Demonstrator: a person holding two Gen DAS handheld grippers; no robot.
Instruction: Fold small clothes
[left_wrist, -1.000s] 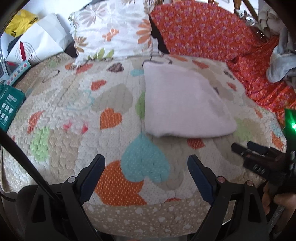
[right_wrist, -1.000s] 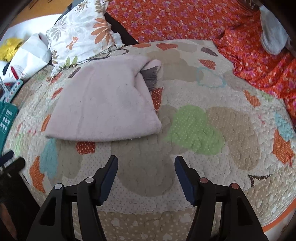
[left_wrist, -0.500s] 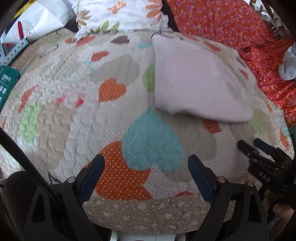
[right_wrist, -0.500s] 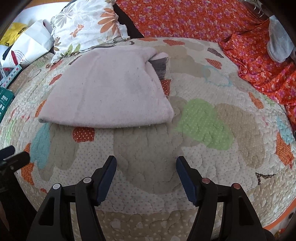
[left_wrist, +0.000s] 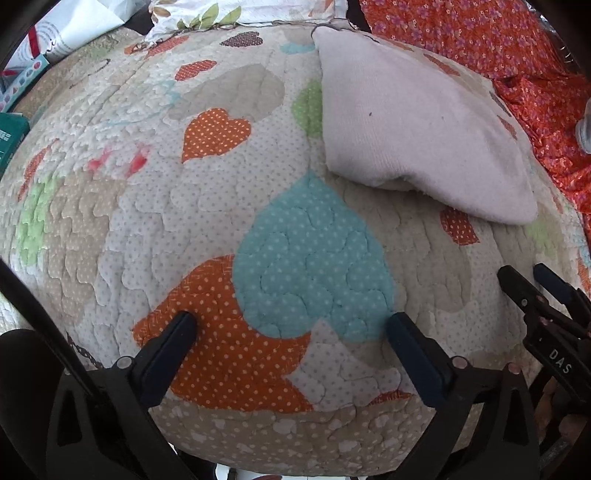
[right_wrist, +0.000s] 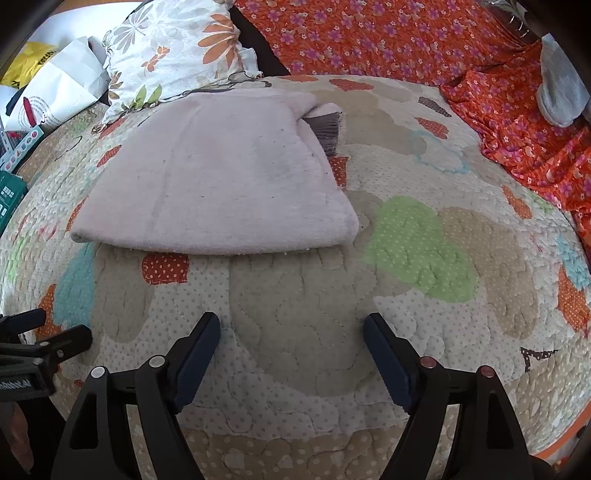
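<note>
A pale pink garment (left_wrist: 417, 122) lies folded flat on the heart-patterned quilt (left_wrist: 207, 206); it also shows in the right wrist view (right_wrist: 221, 177) with a grey ribbed edge (right_wrist: 327, 129) sticking out at its far right. My left gripper (left_wrist: 291, 325) is open and empty, low over the quilt, near and to the left of the garment's near edge. My right gripper (right_wrist: 291, 328) is open and empty, just short of the garment's near edge. Each gripper shows at the edge of the other's view: the right gripper (left_wrist: 532, 280), the left gripper (right_wrist: 62, 328).
A floral pillow (right_wrist: 177, 55) lies behind the garment. An orange floral cloth (right_wrist: 424, 40) covers the back and right, with a grey garment (right_wrist: 557, 85) on it. White and yellow bags (right_wrist: 55, 85) and a green box (right_wrist: 9, 192) sit at the left.
Both grippers have moved forward and lower toward the garment's near edge. Both jaws stay open. The garment has not moved.
</note>
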